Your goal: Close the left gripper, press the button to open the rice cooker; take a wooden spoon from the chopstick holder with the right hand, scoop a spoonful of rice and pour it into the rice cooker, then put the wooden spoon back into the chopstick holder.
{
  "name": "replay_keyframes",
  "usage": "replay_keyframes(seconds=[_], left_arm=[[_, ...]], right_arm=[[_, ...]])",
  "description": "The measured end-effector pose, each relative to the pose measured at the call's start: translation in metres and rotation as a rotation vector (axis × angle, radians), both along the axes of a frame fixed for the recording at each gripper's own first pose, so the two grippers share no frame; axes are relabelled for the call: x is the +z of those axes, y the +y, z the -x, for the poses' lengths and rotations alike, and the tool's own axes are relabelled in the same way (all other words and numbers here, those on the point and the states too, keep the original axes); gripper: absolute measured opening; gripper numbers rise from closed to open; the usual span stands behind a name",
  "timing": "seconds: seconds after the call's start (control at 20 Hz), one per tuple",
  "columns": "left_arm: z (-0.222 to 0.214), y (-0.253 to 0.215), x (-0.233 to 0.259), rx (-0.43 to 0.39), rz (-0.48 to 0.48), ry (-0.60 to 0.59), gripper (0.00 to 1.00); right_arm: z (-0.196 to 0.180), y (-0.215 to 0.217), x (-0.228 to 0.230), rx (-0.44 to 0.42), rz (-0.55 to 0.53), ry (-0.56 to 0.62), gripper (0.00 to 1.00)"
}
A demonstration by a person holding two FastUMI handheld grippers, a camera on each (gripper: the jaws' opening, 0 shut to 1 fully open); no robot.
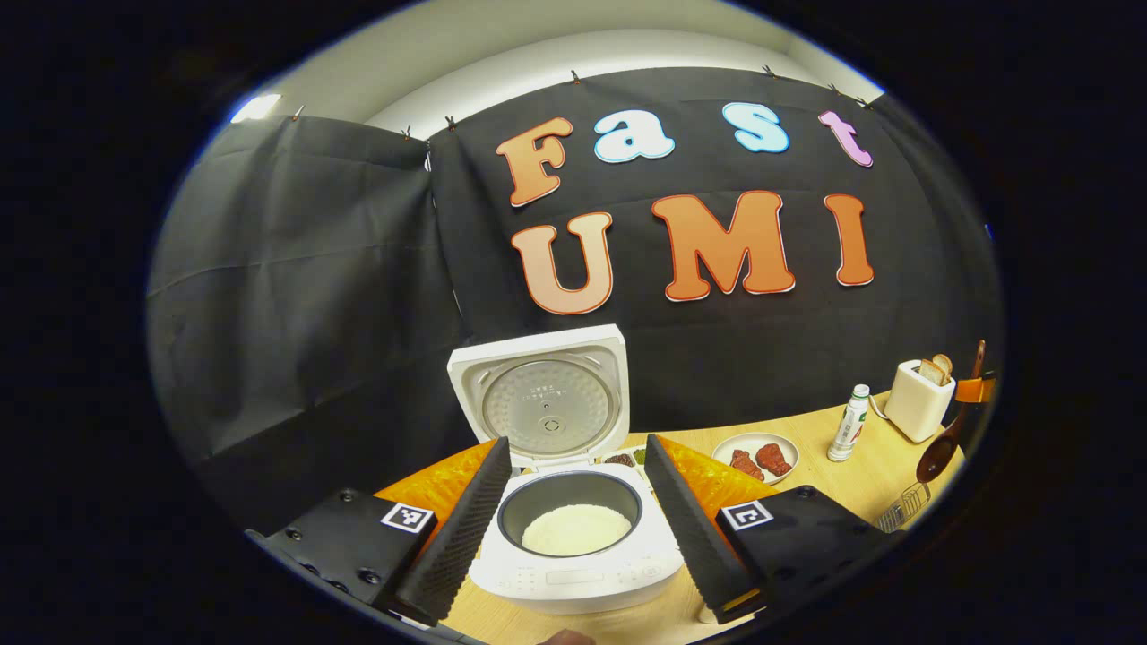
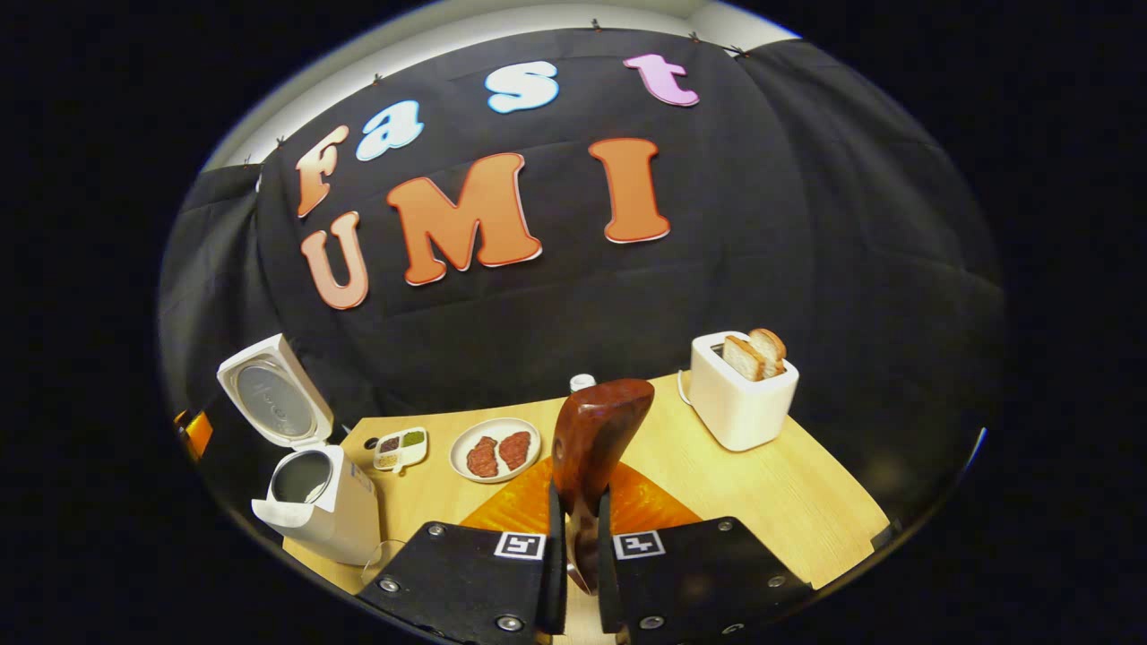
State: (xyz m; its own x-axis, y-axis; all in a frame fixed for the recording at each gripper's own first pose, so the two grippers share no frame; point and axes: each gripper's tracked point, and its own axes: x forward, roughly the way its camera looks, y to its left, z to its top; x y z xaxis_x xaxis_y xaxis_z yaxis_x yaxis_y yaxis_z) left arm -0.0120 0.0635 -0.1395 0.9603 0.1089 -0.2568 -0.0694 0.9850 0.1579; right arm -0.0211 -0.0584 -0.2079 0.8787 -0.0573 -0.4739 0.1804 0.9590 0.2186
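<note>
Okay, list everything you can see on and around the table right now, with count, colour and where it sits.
rice cooker: 1, white, lid up, rice inside, table's left end
wooden spoon: 1, reddish brown, in right gripper
toaster: 1, white, two bread slices, back right
plate: 1, white, two red pieces, centre
condiment tray: 1, white, beside plate
bottle: 1, white, near toaster
wire holder: 1, metal, table's right edge
left gripper: open, before cooker
right gripper: shut on spoon

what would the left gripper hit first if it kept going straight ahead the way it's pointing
Probably the open rice cooker: it sits between the left gripper's spread fingers, its raised lid behind. Depth is uncertain.
</note>
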Motion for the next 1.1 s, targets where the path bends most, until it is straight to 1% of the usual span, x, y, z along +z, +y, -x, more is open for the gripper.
replay_keyframes(seconds=[0.2,0.45,0.6,0.65,0.75,0.9,1.1], left_arm=[[-0.004,-0.011,0.005,-0.006,-0.007,0.001,1.00],[-0.002,-0.028,0.012,-0.017,-0.018,-0.012,1.00],[-0.002,-0.033,0.014,-0.019,-0.018,-0.014,1.00],[-0.003,-0.032,0.017,-0.017,-0.018,-0.016,1.00],[-0.004,-0.030,0.020,-0.007,-0.014,-0.022,1.00],[-0.006,-0.023,0.024,0.006,-0.009,-0.024,1.00],[-0.005,-0.019,0.028,0.022,-0.018,-0.036,1.00]], right_arm=[[0.015,-0.026,-0.030,-0.077,-0.056,0.043,0.13],[0.028,-0.047,-0.070,-0.160,-0.125,0.079,0.13],[0.031,-0.051,-0.089,-0.198,-0.189,0.088,0.13],[0.029,-0.046,-0.094,-0.206,-0.202,0.097,0.13],[0.028,-0.047,-0.105,-0.220,-0.212,0.102,0.13],[0.026,-0.043,-0.116,-0.232,-0.255,0.100,0.14],[0.029,-0.041,-0.133,-0.264,-0.290,0.116,0.16]])
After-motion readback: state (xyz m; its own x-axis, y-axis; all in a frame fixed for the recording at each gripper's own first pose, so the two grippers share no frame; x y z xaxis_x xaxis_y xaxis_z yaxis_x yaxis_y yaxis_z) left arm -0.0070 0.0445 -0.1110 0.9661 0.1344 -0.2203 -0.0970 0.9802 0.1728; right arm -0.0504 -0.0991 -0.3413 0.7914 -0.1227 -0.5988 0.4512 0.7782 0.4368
